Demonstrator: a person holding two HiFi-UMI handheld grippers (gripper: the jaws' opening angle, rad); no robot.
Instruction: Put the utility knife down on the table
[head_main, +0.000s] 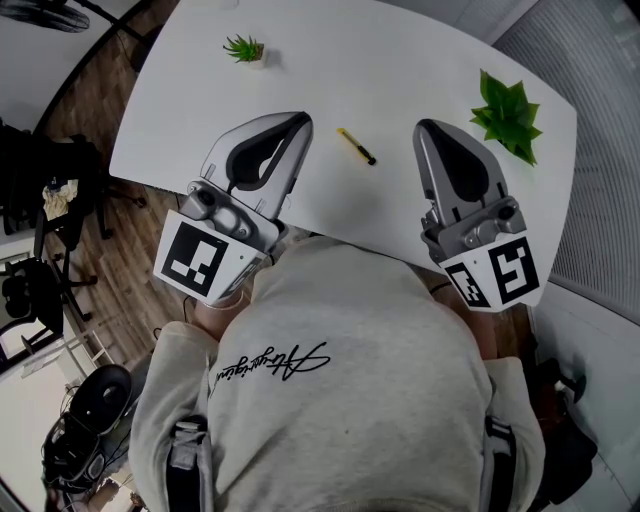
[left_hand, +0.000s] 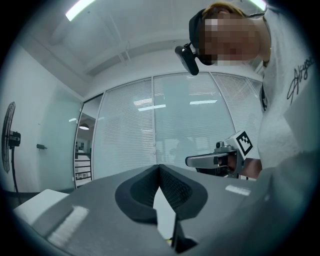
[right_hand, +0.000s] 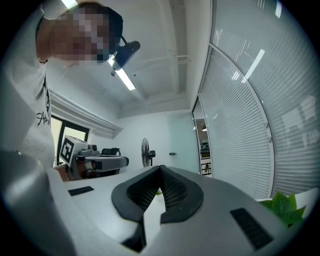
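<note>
The utility knife (head_main: 356, 146) lies flat on the white bench (head_main: 400, 60), at about 12 o'clock from us, and neither gripper touches it. It is slim and yellow and lies slantwise, with one end toward 10 o'clock and its darker end toward 4 o'clock. We hold the left gripper (head_main: 302, 118) at the knife's 9 o'clock and the right gripper (head_main: 424, 126) at its 3 o'clock. The knife sits between the two tips, near both but apart from each. In the left gripper view the two dark padded jaws meet at their tips with nothing clamped between them. Through the narrow slit below the tips we see pale bench and a speck of yellow that we cannot identify for sure. In the right gripper view the jaws likewise press together at the tips and hold nothing. Both grippers hover over the near edge of the bench, their rear ends close to our grey sweatshirt (head_main: 340, 400). A small plant (head_main: 244, 47) stands on the bench at 11 o'clock, well apart from the knife. A larger plant (head_main: 508, 115) stands at 2 o'clock, near the right gripper's tip. The right gripper view also shows a standing fan (right_hand: 145, 150) across the room at 12 o'clock and slatted blinds (right_hand: 240, 125) at 3 o'clock.
</note>
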